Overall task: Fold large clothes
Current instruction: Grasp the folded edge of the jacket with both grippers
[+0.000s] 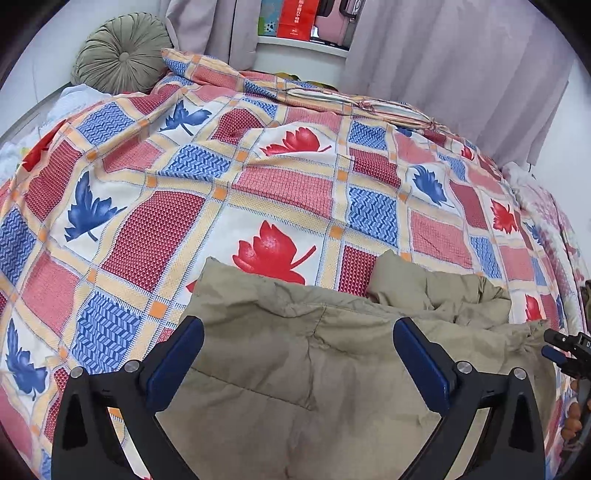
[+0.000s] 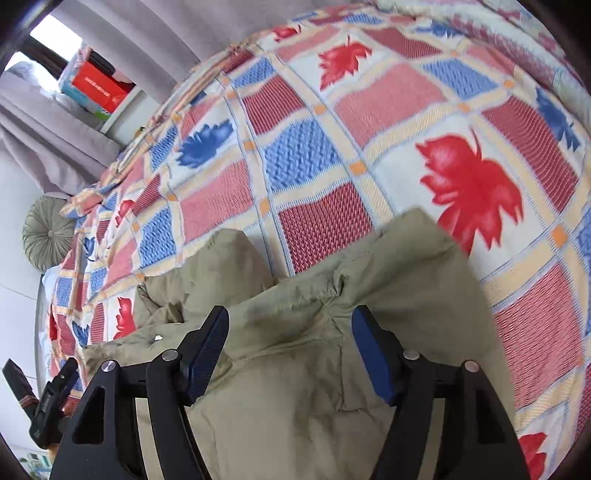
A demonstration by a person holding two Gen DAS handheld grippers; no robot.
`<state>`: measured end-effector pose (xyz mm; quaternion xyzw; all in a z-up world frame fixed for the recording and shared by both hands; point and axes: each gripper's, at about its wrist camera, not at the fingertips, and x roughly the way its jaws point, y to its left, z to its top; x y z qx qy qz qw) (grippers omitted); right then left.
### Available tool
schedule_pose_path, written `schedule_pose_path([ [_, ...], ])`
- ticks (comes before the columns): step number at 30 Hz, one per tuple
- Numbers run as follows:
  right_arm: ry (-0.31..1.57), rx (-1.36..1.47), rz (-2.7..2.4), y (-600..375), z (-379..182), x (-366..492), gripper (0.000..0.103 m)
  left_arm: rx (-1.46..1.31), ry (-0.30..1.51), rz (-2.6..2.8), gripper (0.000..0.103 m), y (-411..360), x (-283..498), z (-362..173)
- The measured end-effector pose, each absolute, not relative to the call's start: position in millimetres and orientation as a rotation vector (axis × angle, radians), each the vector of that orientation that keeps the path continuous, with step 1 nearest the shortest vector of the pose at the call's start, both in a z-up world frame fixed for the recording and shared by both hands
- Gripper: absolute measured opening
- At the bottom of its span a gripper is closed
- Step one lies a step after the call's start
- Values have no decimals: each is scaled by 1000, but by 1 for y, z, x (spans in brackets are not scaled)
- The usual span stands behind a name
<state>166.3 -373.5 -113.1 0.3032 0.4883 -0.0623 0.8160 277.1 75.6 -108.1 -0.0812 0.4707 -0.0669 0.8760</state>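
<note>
Left gripper (image 1: 298,332): two black fingers (image 1: 177,354) with blue pads, spread wide, released, nothing pinched between them; the khaki garment (image 1: 295,369) lies below and between the pads, and whether the pads touch the cloth cannot be told. Right gripper (image 2: 290,328): two black fingers (image 2: 207,343) with blue pads, parted less widely, released; the same garment (image 2: 314,369) lies below the gap, not clamped. Khaki garment: one item, padded and creased, lying on the near part of the bed, bunched up with two rounded lobes pointing toward the far side and a patch of bedspread showing between them. Bedspread (image 1: 258,177): one, covering the bed, patterned in red, pink and blue squares with cream bands, small orange squares at the crossings, and red and blue leaf prints; several of each leaf colour show, the full count not readable. Round pleated cushion (image 1: 122,55): one, olive green, at the far left corner of the bed against the wall. Curtains (image 1: 443,74): pale mauve, hanging behind the bed. Shelf (image 1: 303,44): one, white, between the curtain panels, carrying a red box (image 1: 295,18) and other boxes too small to identify. Right gripper's tip is seen at the right edge of the left wrist view (image 1: 565,349), just beside the garment.
</note>
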Motion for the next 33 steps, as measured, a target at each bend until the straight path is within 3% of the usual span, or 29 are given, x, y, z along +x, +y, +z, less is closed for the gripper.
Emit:
schedule_pose_path([
  [1, 1050, 644, -130, -372, -111, 163, 72, -163, 993, -153, 81, 76, 276, -110],
  [2, 1061, 634, -135, -371, -110, 159, 72, -145, 1018, -166, 72, 74, 274, -115],
  [3, 1069, 618, -137, -368, -110, 154, 64, -126, 1042, -171, 61, 73, 272, -121],
  [4, 1083, 596, -134, -365, -111, 148, 47, -108, 1061, -179, 58, 71, 269, -127],
  [5, 1097, 576, -131, -364, -112, 143, 40, -95, 1068, -184, 57, 68, 267, -134],
  [6, 1106, 550, -128, -361, -114, 138, 33, -80, 1074, -175, 56, 65, 268, -141],
  [12, 1164, 429, -200, -369, -148, 144, 28, -33, 1109, -33, 56, 57, 297, -195],
  [22, 1141, 461, -276, -382, -199, 184, 27, -53, 1112, 8, 57, 47, 333, -226],
  [26, 1140, 492, -303, -384, -201, 188, 27, -44, 1125, 23, 57, 46, 326, -202],
  [30, 1074, 544, -253, -366, -162, 176, 28, -90, 1020, -201, 57, 27, 298, -151],
  [33, 1029, 491, -69, -330, -135, 179, 28, -86, 1027, -381, 57, -10, 289, -141],
])
